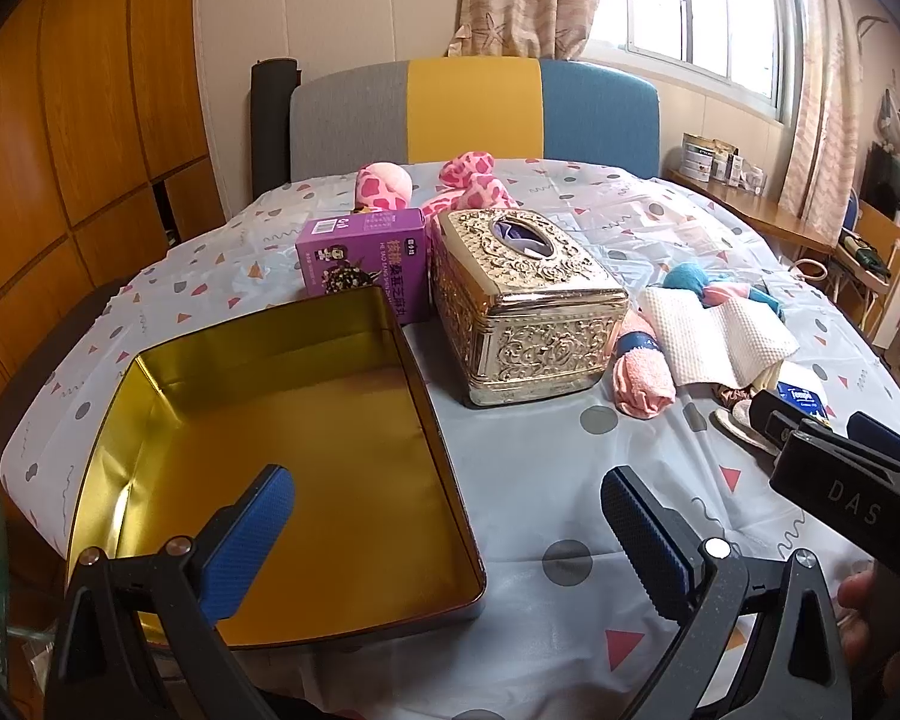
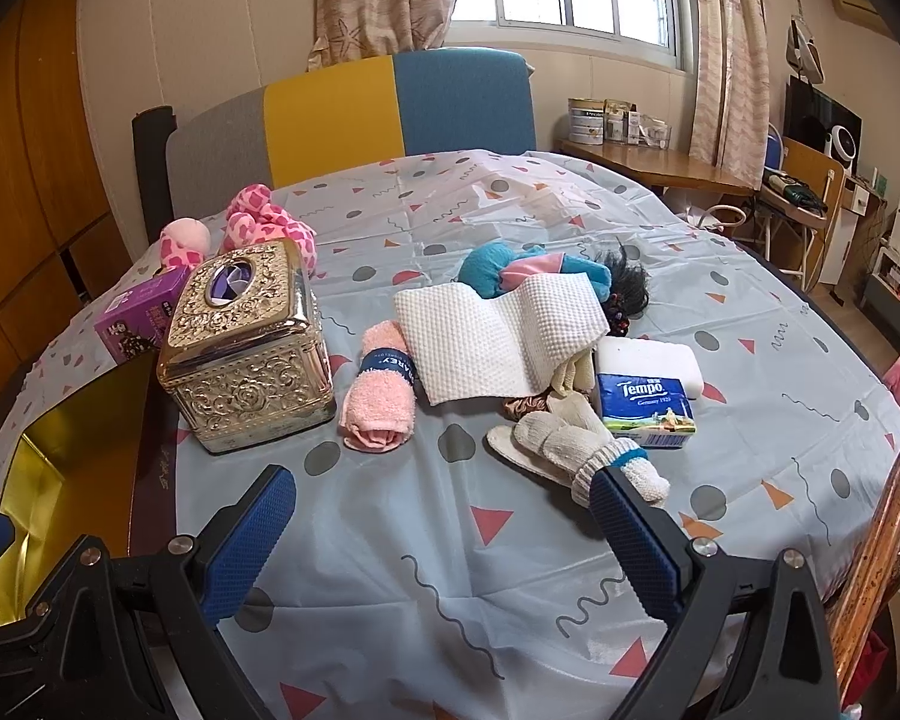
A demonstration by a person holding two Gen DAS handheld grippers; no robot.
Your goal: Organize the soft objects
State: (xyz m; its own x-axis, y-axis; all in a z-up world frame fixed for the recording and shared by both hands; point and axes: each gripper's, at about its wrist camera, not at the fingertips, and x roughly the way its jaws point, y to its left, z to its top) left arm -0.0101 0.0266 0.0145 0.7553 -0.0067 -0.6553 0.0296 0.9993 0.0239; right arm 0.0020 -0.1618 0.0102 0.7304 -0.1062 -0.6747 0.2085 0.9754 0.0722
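Right wrist view shows the right tool (image 2: 441, 531) released, its blue pads spread wide over bare cloth, grasping nothing. Just ahead of its right finger lies a pair of knit gloves (image 2: 576, 438), touching that pad or nearly so. Beyond them sit a Tempo tissue pack (image 2: 648, 411) and a white block behind it; further ahead and left lie a white waffle cloth (image 2: 498, 339), a rolled pink towel (image 2: 378, 402) with a blue band, and a blue-and-pink plush (image 2: 510, 270) partly under the cloth. Left wrist view has the left tool (image 1: 450, 516) likewise released and empty, its left finger hanging over the open gold tin (image 1: 282, 420) (nothing in it yet), with the ornate gold tissue box (image 1: 522, 306) and a purple carton (image 1: 363, 258) ahead, and a pink spotted plush toy (image 1: 468, 180) far beyond. The sorting looks barely begun, the tin being the likely home for the soft things. The risks, as I judge them: the gloves overlap, so a pinch on one may drag the other off the table's near edge; the slick plastic tablecloth (image 2: 450, 600) could bunch up between the pads; and lifting the waffle cloth may tumble whatever is tucked beneath it. The heavy tissue box stands between pile and tin, so a low carry could clip it.
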